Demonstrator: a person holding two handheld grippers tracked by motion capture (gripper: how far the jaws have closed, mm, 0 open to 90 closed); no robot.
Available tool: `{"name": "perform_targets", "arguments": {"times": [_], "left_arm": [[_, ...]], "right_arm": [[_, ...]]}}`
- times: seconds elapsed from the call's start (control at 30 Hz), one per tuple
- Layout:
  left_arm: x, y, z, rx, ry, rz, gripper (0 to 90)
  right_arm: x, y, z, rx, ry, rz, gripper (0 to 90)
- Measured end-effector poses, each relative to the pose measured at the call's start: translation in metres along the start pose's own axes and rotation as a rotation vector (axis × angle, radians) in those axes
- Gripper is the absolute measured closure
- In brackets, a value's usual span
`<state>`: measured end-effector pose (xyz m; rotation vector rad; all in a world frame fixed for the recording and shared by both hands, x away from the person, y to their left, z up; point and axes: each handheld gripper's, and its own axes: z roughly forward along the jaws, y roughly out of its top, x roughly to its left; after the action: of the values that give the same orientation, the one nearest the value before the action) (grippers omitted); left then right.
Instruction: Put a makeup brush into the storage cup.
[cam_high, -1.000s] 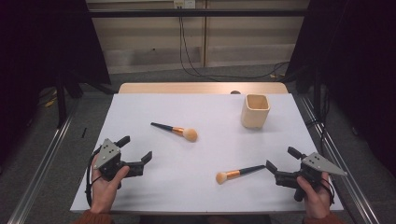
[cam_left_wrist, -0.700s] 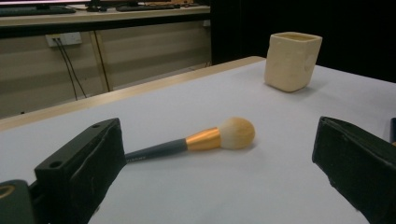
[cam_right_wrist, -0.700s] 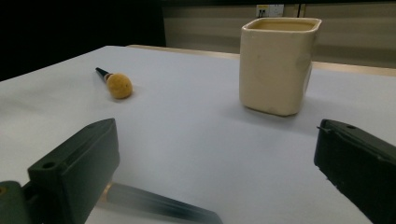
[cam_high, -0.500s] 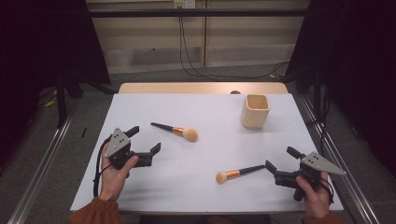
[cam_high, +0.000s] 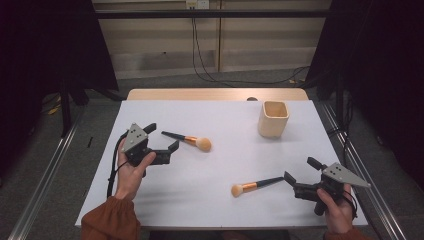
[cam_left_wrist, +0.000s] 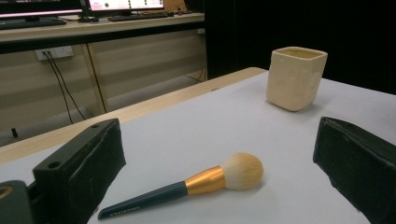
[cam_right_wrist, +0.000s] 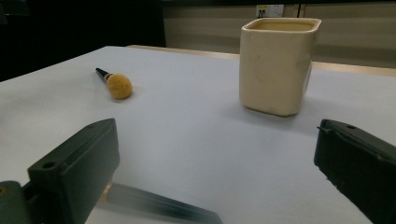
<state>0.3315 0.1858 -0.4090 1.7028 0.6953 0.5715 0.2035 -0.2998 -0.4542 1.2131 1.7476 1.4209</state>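
— Nearest the left gripper (cam_high: 162, 141)?
— Jaws spread wide, gripping nothing. Right between them lay the upper brush (cam_left_wrist: 187, 186): handle tip toward the gripper, long axis slanting away, bristles pointing at the cup (cam_high: 273, 119).

— And the right gripper (cam_high: 300, 176)?
— Also open and empty. Just off its jaws, the lower brush (cam_high: 256, 185), handle end nearest, bristles away from the cup.

— Farthest?
— Cup, upright, well beyond both brushes.
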Motion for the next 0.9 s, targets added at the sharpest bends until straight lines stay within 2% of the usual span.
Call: {"name": "perform_targets", "arguments": {"times": [0.07, 0.1, 0.27, 0.37, 0.47, 0.5, 0.9], "left_arm": [[-0.002, 0.005, 0.005, -0.004, -0.007, 0.013, 1.9], [-0.002, 0.008, 0.01, -0.014, -0.009, 0.003, 1.9], [0.002, 0.013, 0.022, -0.023, -0.017, 0.006, 2.0], [0.004, 0.012, 0.026, -0.028, -0.024, -0.008, 2.1], [0.008, 0.012, 0.032, -0.025, -0.015, -0.001, 1.8], [0.01, 0.014, 0.035, -0.021, 0.005, 0.004, 1.8], [0.022, 0.036, 0.052, -0.026, -0.02, 0.028, 1.3]], "right_arm": [[0.001, 0.0, 0.0, 0.002, 0.0, -0.001, 0.0], [0.001, 0.0, 0.0, 0.001, -0.001, -0.002, 0.0], [0.001, 0.0, 0.0, 0.0, -0.001, 0.0, 0.0], [0.0, 0.0, 0.0, 0.001, -0.004, 0.003, 0.0], [0.0, -0.001, -0.001, 0.002, -0.008, 0.005, 0.0], [0.0, -0.001, -0.001, 0.003, -0.008, 0.004, 0.0], [0.0, -0.001, -0.002, -0.001, -0.009, 0.005, 0.0]]}}
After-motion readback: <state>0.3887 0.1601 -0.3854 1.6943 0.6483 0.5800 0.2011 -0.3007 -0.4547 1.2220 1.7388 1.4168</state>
